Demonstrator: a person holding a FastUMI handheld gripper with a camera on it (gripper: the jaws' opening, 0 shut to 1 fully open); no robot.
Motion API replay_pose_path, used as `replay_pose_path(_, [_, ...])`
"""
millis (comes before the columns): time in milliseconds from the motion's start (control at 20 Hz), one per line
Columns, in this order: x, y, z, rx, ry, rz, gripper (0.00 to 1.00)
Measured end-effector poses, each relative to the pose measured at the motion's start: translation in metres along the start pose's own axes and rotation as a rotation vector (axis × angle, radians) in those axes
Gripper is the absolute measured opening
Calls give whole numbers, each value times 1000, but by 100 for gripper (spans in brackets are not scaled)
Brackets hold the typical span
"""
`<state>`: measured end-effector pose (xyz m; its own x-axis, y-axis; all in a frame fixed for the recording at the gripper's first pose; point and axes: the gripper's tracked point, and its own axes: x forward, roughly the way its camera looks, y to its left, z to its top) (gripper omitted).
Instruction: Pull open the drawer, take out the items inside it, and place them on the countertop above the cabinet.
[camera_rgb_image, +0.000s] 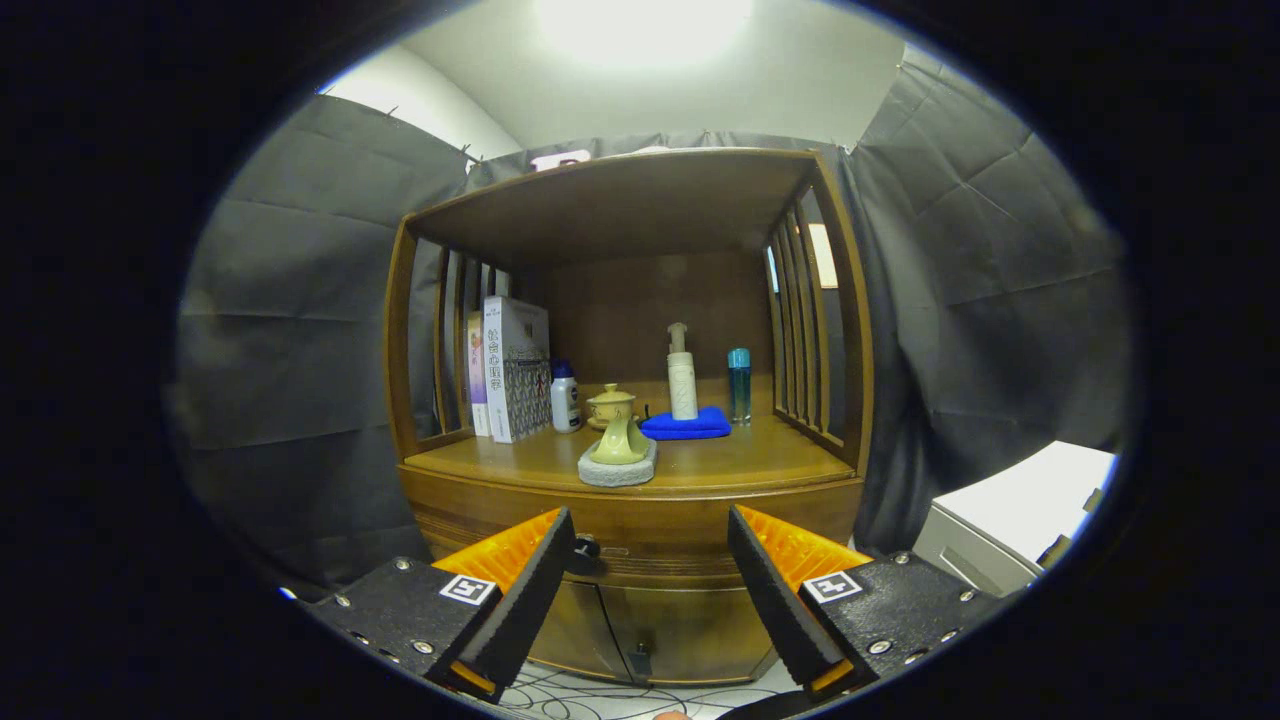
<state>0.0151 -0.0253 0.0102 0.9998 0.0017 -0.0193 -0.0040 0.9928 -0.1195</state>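
A wooden cabinet (630, 500) stands straight ahead. Its drawer front (650, 555) is closed, just below the countertop (740, 462). A small dark knob (585, 548) sits on the drawer front beside my left fingertip. My gripper (652, 535) is open, its fingers spread wide in front of the drawer with nothing between them. The drawer's contents are hidden. A yellow-green ceramic piece (620, 440) rests on a grey pad (617, 470) at the countertop's front edge.
On the countertop stand books (512, 368), a small white bottle (565, 398), a lidded yellow cup (611, 404), a pump bottle (682, 373) on a blue cloth (688, 424), and a teal bottle (739, 385). Cabinet doors (650, 630) lie below the drawer. A white box (1010, 520) sits to the right.
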Motion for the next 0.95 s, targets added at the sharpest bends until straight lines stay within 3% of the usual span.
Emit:
replay_pose_path(450, [-27,-45,-6,28,-13,-85,95])
replay_pose_path(950, [-28,-49,-11,42,-8,-87,94])
